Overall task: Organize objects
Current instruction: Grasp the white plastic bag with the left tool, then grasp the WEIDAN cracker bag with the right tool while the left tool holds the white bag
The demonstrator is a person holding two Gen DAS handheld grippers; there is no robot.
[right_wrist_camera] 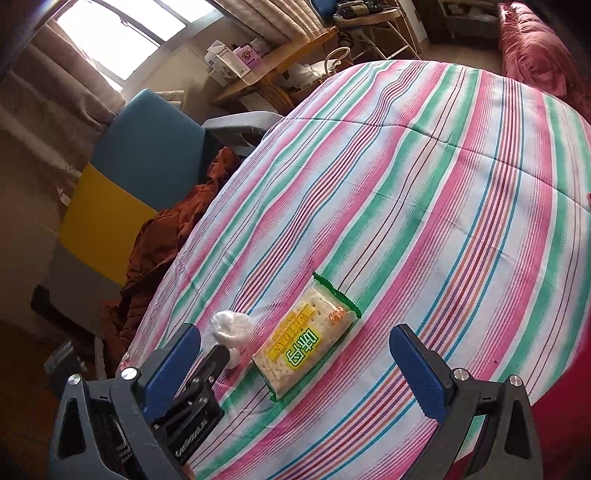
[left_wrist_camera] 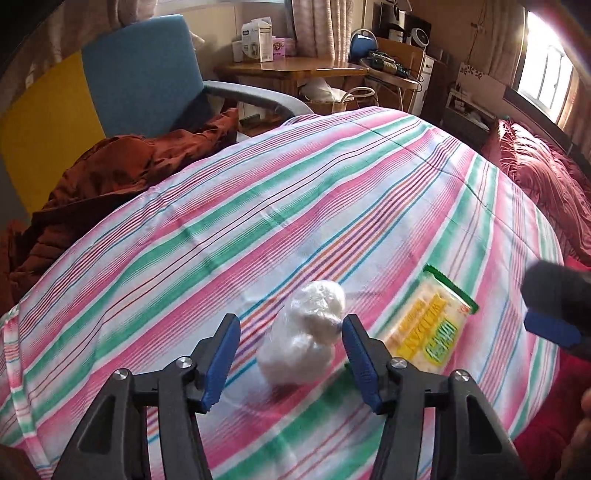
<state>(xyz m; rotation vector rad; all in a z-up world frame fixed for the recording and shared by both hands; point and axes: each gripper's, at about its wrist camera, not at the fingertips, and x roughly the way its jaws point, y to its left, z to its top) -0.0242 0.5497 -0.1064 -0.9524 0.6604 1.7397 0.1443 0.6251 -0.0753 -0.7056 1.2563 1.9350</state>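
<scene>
left gripper (left_wrist_camera: 291, 354) straddling white bundle (left_wrist_camera: 306, 336)

Daylight pours from a blown-out window (left_wrist_camera: 543, 62), flaring pink at that corner. Fisheye distortion bulges the striped bedcover (left_wrist_camera: 295, 192) and darkens the picture corners. The left wrist view is softly motion-blurred; shadows are faint.

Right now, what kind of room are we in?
Most likely a bedroom at home: a striped bedsheet over a bed, a red quilt beside it, curtains at the window and a cluttered wooden desk.
</scene>
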